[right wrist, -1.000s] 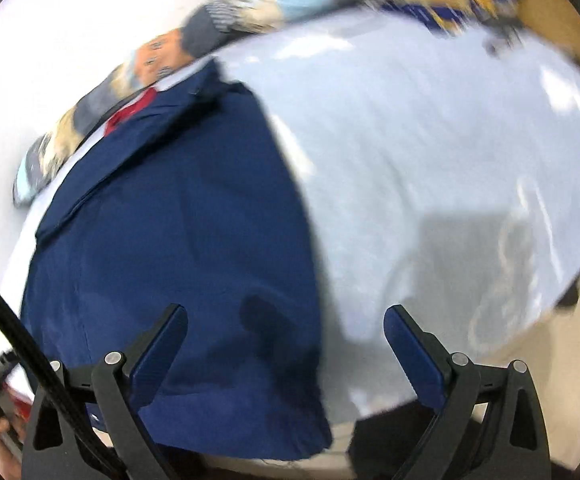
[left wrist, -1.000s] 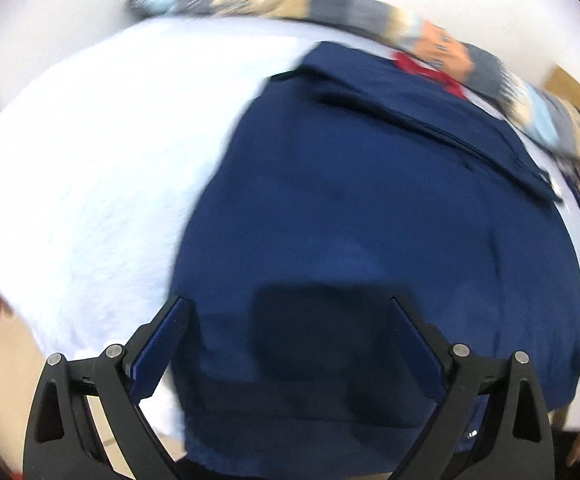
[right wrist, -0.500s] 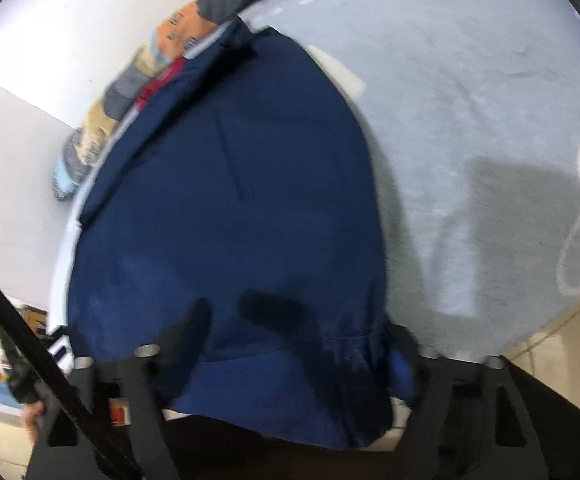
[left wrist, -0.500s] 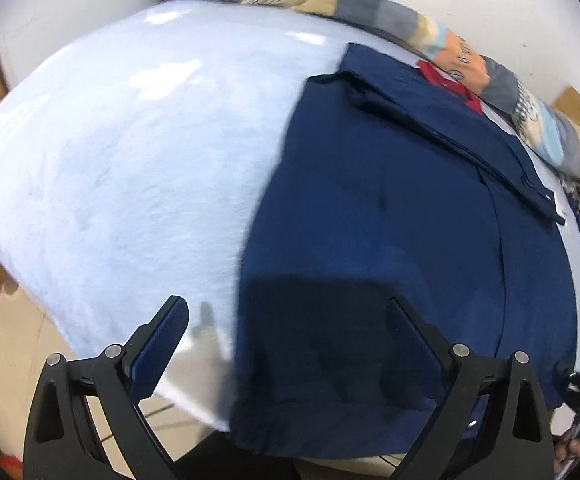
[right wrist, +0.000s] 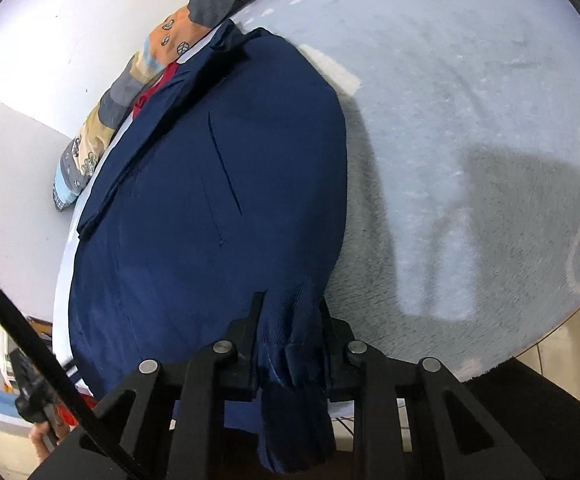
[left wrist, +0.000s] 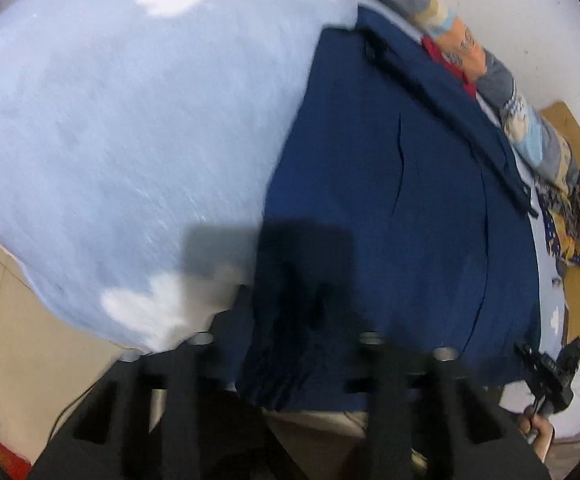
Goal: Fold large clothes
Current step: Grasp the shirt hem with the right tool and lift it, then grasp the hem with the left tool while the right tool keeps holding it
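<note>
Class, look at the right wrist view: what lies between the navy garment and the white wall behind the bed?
A patchwork quilt bunched along the wall, with a red cloth peeking out beside the navy garment; the right wrist view shows it.

Each wrist camera looks forward along its tool, close over the bed's (left wrist: 130, 140) near edge. Both share the jacket (left wrist: 389, 200), ahead-right of the left tool (left wrist: 286, 344), ahead-left of the right tool (right wrist: 290, 344).

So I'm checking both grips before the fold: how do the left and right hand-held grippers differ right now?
The right hand-held gripper is sharp in view and shut on the hem of the navy garment, cloth bunched between its fingers. The left hand-held gripper is motion-blurred; its fingers straddle the hem, grip unclear. Both work the near edge.
</note>
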A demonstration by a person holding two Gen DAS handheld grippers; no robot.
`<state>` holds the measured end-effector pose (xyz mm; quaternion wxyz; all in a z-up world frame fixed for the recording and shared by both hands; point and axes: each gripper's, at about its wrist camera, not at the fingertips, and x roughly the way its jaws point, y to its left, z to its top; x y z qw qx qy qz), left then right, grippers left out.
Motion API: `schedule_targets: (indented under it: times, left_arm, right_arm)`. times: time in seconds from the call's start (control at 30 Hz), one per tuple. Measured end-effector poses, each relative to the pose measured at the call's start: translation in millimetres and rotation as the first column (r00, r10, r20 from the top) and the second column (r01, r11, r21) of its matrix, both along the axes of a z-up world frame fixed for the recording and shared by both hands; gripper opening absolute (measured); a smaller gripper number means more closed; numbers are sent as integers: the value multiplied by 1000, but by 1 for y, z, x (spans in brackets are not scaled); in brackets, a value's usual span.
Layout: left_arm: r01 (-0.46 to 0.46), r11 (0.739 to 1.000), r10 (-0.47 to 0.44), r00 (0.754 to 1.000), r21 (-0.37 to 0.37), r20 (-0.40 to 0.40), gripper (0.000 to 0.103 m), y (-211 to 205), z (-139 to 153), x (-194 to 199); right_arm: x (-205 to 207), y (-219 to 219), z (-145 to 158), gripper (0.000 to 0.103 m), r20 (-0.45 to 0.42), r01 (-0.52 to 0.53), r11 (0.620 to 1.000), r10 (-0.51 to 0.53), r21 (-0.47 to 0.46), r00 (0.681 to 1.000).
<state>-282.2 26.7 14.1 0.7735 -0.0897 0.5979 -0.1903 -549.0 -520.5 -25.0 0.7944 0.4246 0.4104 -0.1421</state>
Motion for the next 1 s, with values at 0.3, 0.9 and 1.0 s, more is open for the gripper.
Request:
schedule_targets:
  times: [0.3, 0.9, 1.0]
  left_arm:
    - [2, 987, -5, 1000, 161, 22, 73, -14, -5, 1]
    - [105, 960, -136, 985, 259, 106, 63, -71, -4, -5]
    - [92, 949, -128, 986, 302, 102, 78, -75, -10, -6]
  right_arm:
    - [0, 1, -1, 26, 0, 15, 1000, -15, 14, 1000]
    - [14, 16, 11, 32, -39, -56, 991, 52, -119, 998]
    - [16, 16, 8, 44, -43, -65, 991, 60, -113, 997]
